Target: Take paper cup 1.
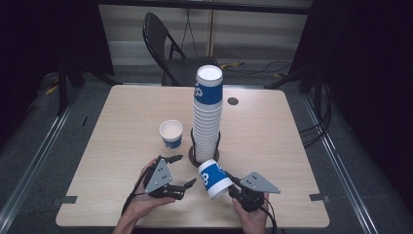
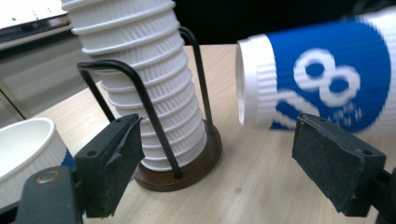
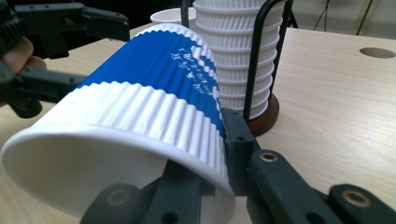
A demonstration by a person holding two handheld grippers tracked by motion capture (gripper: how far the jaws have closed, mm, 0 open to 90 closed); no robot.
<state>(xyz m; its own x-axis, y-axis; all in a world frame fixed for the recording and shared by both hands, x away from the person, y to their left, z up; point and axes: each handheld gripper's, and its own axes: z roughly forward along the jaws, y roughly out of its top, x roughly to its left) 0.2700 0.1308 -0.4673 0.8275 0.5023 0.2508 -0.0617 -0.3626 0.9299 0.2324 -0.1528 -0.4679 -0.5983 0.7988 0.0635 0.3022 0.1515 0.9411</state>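
A: Where is the cup?

B: The blue-and-white cup (image 1: 214,179) lies tipped on its side near the table's (image 1: 272,146) front edge, pinched by its rim wall in the right gripper (image 1: 233,185), one jaw inside and one outside.

A: Risk?

B: I judge a thin rim grip could crush or slip, or the cup's base could knock the cup stack (image 1: 206,114) in its wire holder (image 1: 203,157).

A: The left?

B: The left gripper (image 1: 183,171) hovers beside it, jaws partly apart, empty, hand cradling it from below.
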